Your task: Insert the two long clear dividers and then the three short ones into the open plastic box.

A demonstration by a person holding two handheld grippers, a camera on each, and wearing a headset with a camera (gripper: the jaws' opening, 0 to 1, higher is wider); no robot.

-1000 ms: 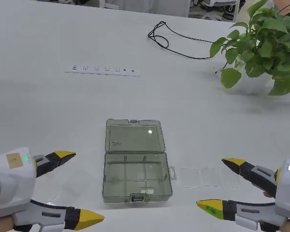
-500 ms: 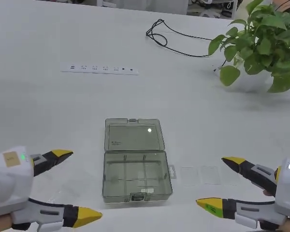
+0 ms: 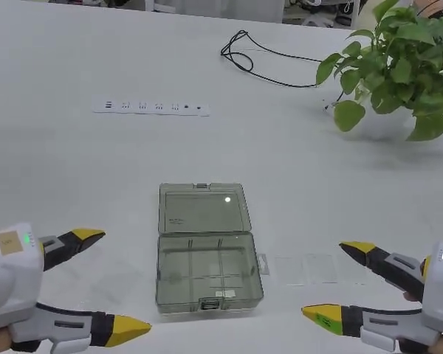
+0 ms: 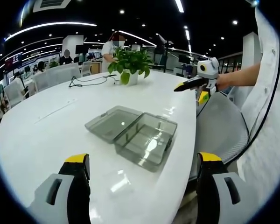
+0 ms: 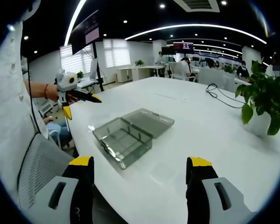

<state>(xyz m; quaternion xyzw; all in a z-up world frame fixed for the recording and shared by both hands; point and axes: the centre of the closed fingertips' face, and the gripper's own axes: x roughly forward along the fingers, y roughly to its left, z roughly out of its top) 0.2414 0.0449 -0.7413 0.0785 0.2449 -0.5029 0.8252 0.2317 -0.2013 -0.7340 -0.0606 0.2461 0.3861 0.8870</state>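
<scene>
left claw (image 3: 126,279) and right claw (image 3: 323,279) gape empty, flanking one open box (image 3: 204,211) beside several clear dividers (image 3: 319,268).

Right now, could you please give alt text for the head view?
An open clear plastic box lies on a white table, with clear dividers just to its right. The left gripper and right gripper hover open either side; a plant, cable and power strip sit beyond.

- box (image 3: 209,254) on table (image 3: 59,169), front centre, lid laid back on far side
- dividers (image 3: 310,269) flat on table, just right of box
- left gripper (image 3: 125,279) left of box, right gripper (image 3: 322,279) right of it, by dividers
- power strip (image 3: 149,107) behind box, leftward
- cable (image 3: 262,59) farther back
- plant (image 3: 395,66) back right
</scene>
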